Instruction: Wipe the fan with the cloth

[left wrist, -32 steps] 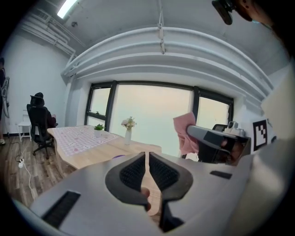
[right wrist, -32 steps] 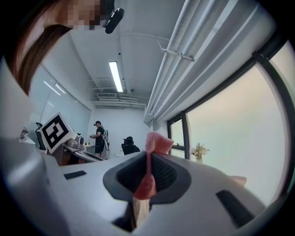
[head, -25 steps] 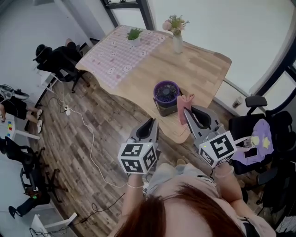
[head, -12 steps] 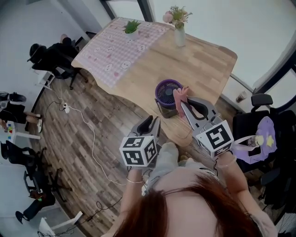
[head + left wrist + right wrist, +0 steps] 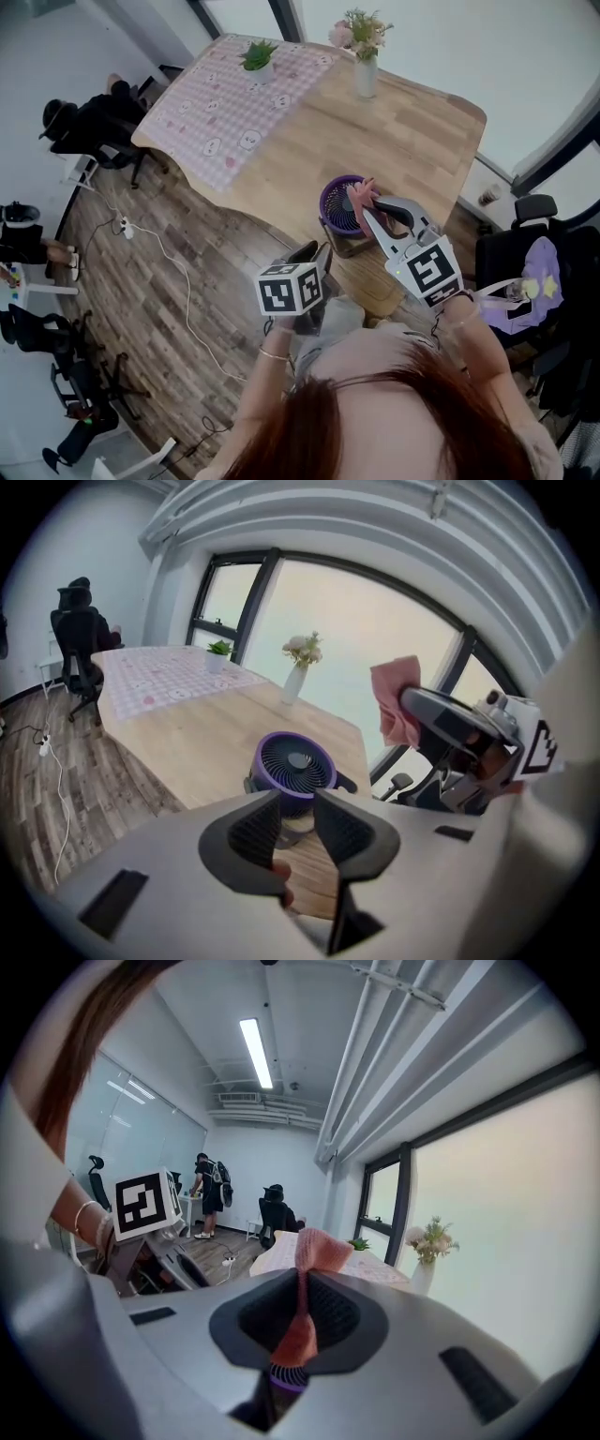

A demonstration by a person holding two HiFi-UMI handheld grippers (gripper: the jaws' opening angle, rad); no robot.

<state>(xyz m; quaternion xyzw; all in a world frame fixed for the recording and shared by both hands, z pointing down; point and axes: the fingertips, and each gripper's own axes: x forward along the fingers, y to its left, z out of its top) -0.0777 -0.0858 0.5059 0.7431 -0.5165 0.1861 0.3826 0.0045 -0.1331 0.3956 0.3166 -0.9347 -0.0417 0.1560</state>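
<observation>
A small purple fan stands near the front edge of the wooden table, tilted upward. My right gripper is shut on a pink cloth, which hangs over the fan's right rim; I cannot tell if they touch. In the right gripper view the cloth stands pinched between the pads of that gripper, with a sliver of the fan below. My left gripper hovers off the table's edge, short of the fan. Its pads are slightly apart and hold nothing.
A pink checked tablecloth covers the table's far left, with a potted plant on it. A vase of flowers stands at the far edge. An office chair is to the right. A white cable runs over the floor. People stand further back.
My right gripper has carried the cloth forward and left until it hangs over the fan's rim. The left gripper has come a little closer to the table's edge.
</observation>
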